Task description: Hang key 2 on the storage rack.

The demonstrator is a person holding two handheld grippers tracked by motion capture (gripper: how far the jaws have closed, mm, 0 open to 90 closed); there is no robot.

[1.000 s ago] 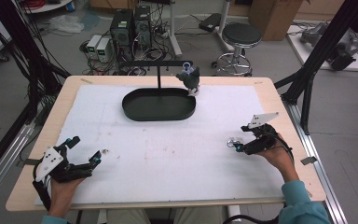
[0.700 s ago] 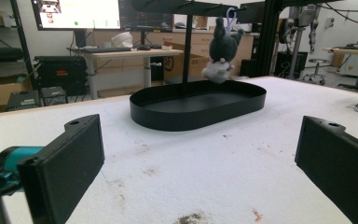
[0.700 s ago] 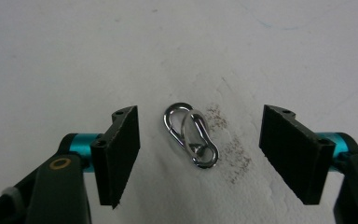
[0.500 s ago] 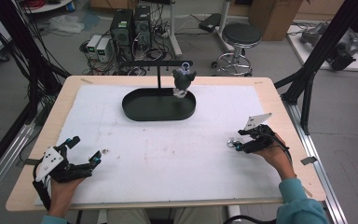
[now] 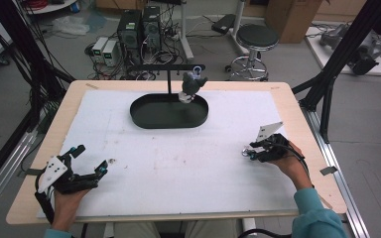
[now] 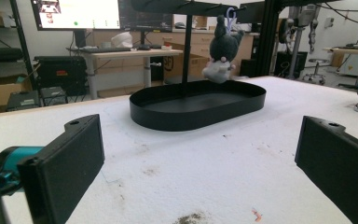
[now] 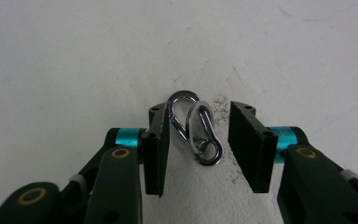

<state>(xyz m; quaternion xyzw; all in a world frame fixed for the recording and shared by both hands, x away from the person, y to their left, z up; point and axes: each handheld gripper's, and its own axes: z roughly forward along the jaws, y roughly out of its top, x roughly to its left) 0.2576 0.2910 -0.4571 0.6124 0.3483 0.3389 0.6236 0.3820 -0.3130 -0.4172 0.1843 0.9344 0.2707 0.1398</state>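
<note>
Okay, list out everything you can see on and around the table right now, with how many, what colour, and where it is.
Oval black metal tray: one, black, far middle of the table.
Black T-shaped hanging stand: one, black, rising from the tray.
Dark grey plush toy: one, grey and white, hanging from the stand's bar over the tray.
Silver metal snap hook: one, shiny silver, lying on the white mat between the right gripper's jaws.
White foam mat: one, white, covering the tabletop.
Round black stool: one, black, on the floor beyond the table.
Left gripper: black, near left, open.
Right gripper: black, near right, jaws just closing around the hook.
</note>
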